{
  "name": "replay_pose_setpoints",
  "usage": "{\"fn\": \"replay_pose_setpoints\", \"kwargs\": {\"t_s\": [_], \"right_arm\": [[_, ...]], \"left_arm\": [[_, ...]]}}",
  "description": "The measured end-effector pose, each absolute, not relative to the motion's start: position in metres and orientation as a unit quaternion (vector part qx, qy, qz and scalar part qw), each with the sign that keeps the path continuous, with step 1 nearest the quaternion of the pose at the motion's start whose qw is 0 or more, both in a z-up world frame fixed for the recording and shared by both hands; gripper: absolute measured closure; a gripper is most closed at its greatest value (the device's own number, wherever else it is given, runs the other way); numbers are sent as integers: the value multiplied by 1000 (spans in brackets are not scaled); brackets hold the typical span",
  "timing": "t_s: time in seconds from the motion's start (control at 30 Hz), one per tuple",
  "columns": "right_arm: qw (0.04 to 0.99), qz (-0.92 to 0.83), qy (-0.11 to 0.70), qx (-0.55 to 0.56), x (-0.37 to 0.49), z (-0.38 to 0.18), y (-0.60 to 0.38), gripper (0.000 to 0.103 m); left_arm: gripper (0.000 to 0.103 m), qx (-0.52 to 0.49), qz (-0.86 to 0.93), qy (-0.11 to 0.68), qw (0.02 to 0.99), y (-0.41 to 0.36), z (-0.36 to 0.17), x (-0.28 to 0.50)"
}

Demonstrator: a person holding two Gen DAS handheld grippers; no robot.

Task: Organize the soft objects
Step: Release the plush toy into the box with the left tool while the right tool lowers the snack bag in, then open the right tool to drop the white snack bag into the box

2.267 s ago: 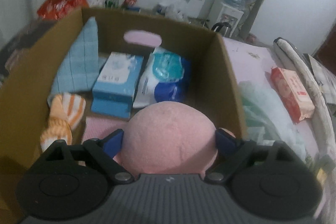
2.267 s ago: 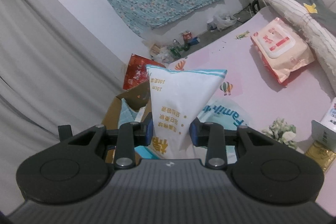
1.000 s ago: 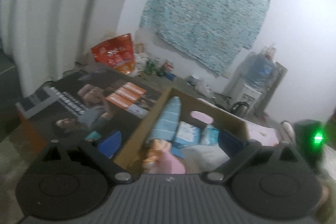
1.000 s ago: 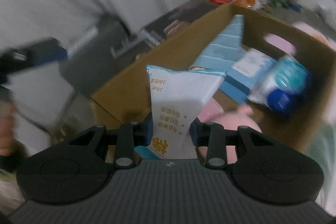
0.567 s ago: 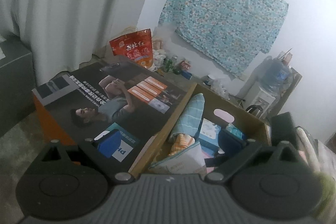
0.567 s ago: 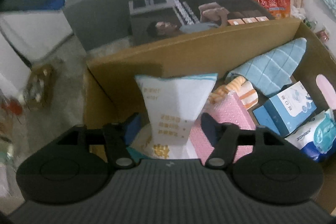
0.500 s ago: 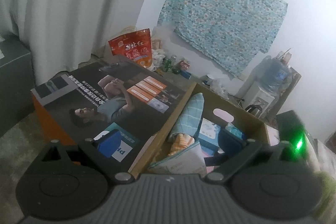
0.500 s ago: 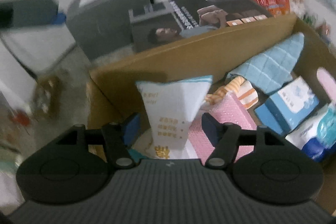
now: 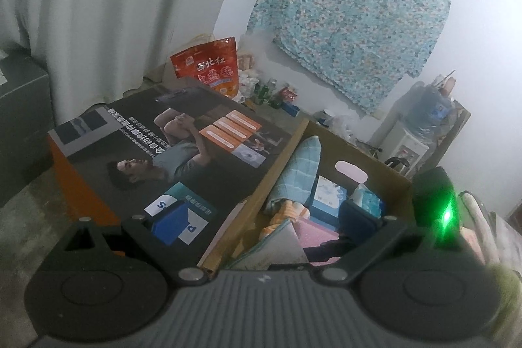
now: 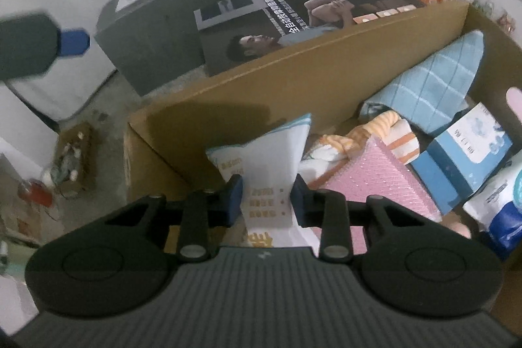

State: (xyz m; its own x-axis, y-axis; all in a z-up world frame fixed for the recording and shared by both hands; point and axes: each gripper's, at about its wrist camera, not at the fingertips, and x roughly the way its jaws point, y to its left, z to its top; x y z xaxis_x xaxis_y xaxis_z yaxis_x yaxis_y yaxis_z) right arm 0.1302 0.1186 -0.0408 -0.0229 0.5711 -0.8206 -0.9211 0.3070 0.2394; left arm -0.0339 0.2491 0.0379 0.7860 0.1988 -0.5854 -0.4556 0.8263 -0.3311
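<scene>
My right gripper [image 10: 267,201] is shut on a white packet with orange print [image 10: 267,165] and holds it inside the near left corner of the cardboard box [image 10: 293,61]. In the box lie a blue checked cloth [image 10: 434,90], an orange striped cloth [image 10: 381,132], a pink pad [image 10: 378,178], a blue tissue box [image 10: 466,152] and a wet-wipes pack [image 10: 499,204]. My left gripper [image 9: 264,220] is open and empty, raised above the box's left rim [image 9: 261,194]; the white packet [image 9: 277,247] shows below it.
A large printed carton [image 9: 169,149] stands against the box's left side, a grey case [image 10: 163,22] beyond it. A red snack bag [image 9: 208,67] and small bottles [image 9: 267,90] sit by the far wall. A water dispenser [image 9: 421,132] stands at the right.
My left gripper let go of the pink plush in the box and rose away to the left. My right gripper carried the white packet over into the box, opened briefly, and has closed on it again.
</scene>
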Motion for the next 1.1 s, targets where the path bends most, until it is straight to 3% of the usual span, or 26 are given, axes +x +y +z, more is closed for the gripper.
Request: {"fn": "replay_pose_setpoints", "kwargs": {"t_s": [0.37,0.83,0.97,1.1], "right_arm": [[686,541,369,-317,93,-41,132,73],[639,575,502,-99,143,-53,117,70],[647,574,501,-25,162,-38,92,57],[652,574,494,32,176,-27,67,54]], "left_arm": [[4,-232,176,278,915,245,38,-31],[4,-232,174,281,915,244,37,-30],[4,-231,172,275,917,242,39,-33],[4,-231,168,270,920,237,43,-36]]}}
